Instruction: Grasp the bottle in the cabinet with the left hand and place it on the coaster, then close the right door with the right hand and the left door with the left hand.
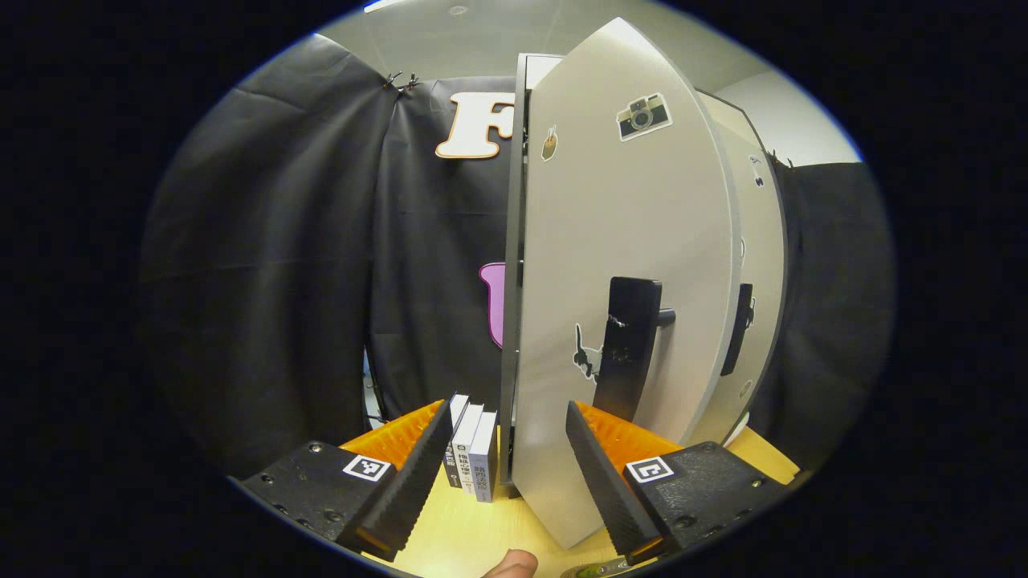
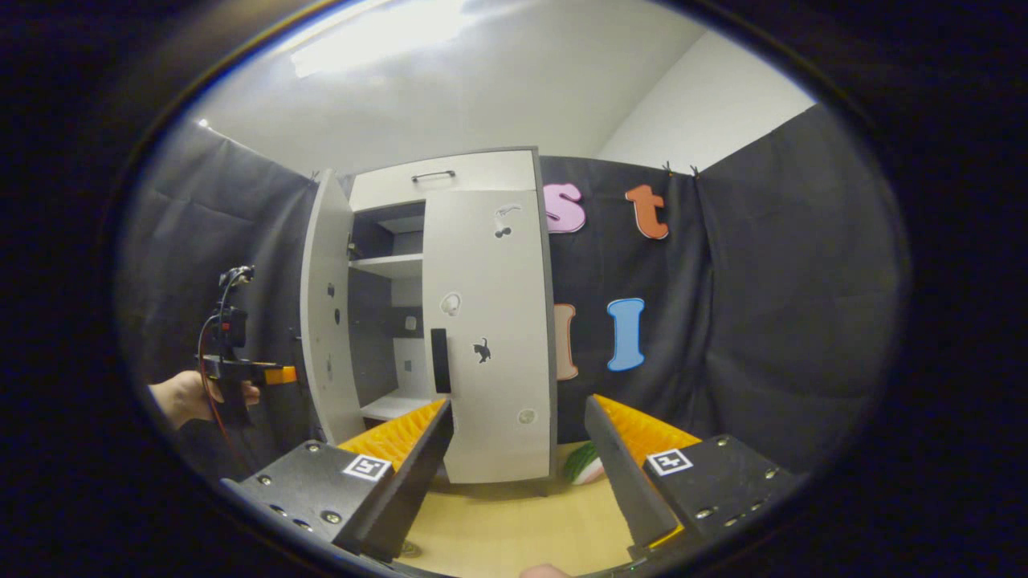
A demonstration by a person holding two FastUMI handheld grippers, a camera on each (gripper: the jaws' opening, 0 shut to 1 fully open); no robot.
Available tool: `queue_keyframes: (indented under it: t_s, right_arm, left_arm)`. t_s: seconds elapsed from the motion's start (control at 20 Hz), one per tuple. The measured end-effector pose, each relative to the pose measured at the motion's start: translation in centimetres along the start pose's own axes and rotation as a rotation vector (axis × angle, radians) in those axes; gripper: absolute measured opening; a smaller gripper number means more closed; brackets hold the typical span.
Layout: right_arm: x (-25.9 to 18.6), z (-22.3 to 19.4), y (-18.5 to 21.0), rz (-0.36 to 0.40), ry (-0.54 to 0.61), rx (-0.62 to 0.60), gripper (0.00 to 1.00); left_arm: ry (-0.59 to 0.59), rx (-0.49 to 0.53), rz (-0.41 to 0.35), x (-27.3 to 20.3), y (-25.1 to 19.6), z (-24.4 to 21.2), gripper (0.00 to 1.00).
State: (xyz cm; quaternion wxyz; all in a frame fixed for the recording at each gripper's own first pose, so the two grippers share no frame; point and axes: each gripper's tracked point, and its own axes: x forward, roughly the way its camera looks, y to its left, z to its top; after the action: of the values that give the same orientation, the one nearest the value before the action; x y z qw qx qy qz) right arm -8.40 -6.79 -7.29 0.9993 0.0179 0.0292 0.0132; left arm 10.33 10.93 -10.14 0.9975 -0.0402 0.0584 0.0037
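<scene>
Both pairs of my jaws stand wide and hold nothing. My left gripper (image 1: 502, 474) sits low beside the outer face of the left door (image 1: 626, 265), its jaws straddling that door's bottom edge without pressing it; I judge it is set there to swing the panel shut, since the black handle (image 1: 630, 349) is just above and I need only push the flat face. In the right gripper view that same gripper (image 2: 241, 371) and the hand (image 2: 186, 395) on it show far off at the left door's (image 2: 325, 313) outer side, which agrees.

My right gripper (image 2: 518, 474) hangs back from the cabinet (image 2: 438, 172), aimed at the right door (image 2: 491, 337). That door looks flush with the cabinet front, so I take its step as done.

Through the gap between the doors I see a shelf (image 2: 391, 266) and the cabinet floor, and no bottle on either as far as the opening lets me look. The bottle and coaster I cannot place for certain: a small green-and-white thing (image 2: 584, 466) lies on the bench (image 2: 514, 530) just right of the cabinet's foot, too hidden by my jaw to name. Three small books (image 1: 472, 449) stand upright on the bench against the cabinet's left side.
</scene>
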Motion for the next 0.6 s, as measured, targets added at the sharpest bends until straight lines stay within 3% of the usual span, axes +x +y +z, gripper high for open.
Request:
queue_keyframes:
  t_s: [0.6]
  right_arm:
    - [0.0,-0.1,2.1,-0.020,0.029,-0.042,1.00]
  left_arm:
    - [0.012,-0.001,-0.038,2.2,-2.2,-0.7,0.91]
